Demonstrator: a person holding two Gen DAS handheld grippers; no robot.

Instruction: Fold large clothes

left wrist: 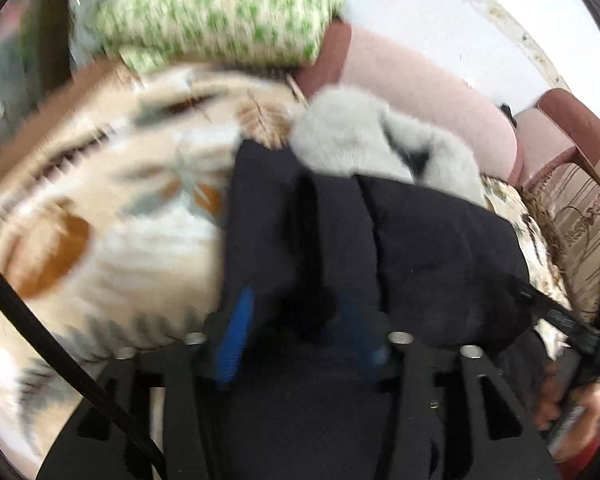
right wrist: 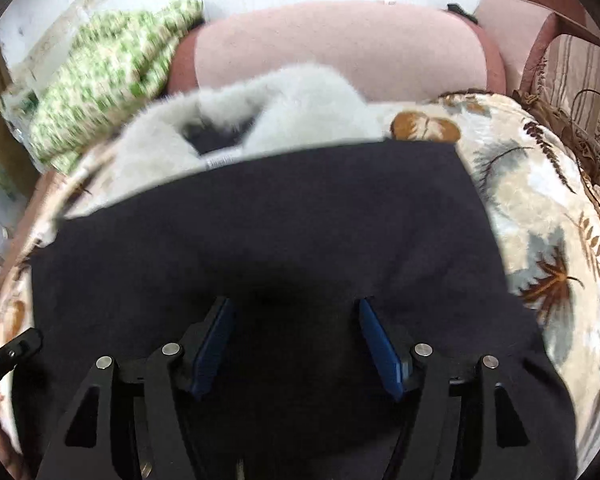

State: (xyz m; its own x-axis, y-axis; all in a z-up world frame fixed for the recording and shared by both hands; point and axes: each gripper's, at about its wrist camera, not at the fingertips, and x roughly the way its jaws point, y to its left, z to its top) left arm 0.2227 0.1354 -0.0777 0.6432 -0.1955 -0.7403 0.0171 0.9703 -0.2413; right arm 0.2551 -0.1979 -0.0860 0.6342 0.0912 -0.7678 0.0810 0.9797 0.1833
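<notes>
Garment: a dark navy coat with a pale grey fur collar is laid flat on a leaf-patterned blanket, which is spread over a pink sofa.
Collar position: the fur collar is seen at the far end of the coat, nearest the pink backrest.
Fold: in the left wrist view a ridge of dark cloth is raised lengthwise down the coat; in the right wrist view the surface is seen smooth, with a straight far edge.
Left gripper: the left gripper is held low over the coat; its blue pads are set apart, with dark cloth bunched between them. Whether the pads are pressed on that cloth cannot be told, as the picture is blurred.
Right gripper: the right gripper is held over the near half of the coat with its jaws spread wide; nothing is gripped between the blue pads.
Other cloth: a green-and-white patterned fabric is heaped at the far left end of the sofa.
Hand: a hand is seen at the right edge of the left wrist view.
</notes>
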